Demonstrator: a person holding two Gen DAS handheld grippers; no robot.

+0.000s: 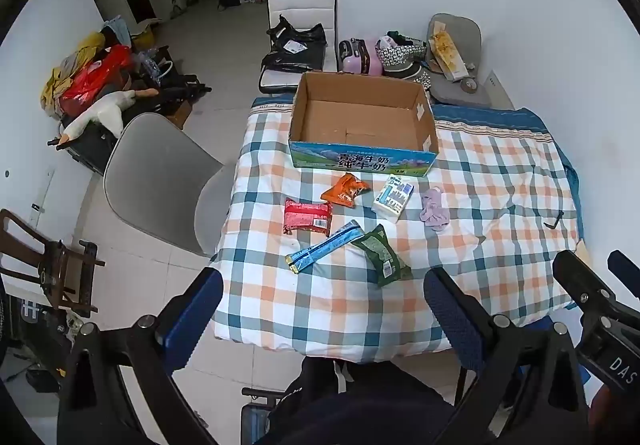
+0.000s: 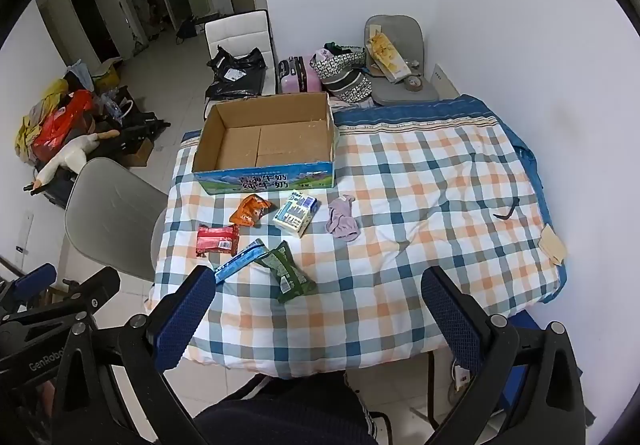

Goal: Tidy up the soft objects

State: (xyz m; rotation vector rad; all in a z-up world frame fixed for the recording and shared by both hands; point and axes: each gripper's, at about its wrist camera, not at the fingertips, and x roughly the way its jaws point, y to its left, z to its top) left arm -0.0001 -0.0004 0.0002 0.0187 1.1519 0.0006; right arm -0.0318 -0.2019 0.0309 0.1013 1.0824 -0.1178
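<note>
Left wrist view: we found the left gripper (image 1: 324, 309) wide apart and empty at lower centre. The box (image 1: 362, 161) stood empty at upper centre on the cloth (image 1: 500, 181). Below it lay the orange pack (image 1: 344, 191), red pack (image 1: 307, 216), tissues (image 1: 393, 198), sock (image 1: 435, 208), blue pack (image 1: 325, 246) and green pack (image 1: 382, 255).

Right wrist view: the right gripper (image 2: 320, 309) was likewise wide and empty. We judged nothing packed yet; the first pick calls for descending onto a near item, probably the green pack (image 2: 286, 271).

Empty cardboard box (image 2: 264, 143), six soft items on checked cloth (image 2: 420, 205).
</note>
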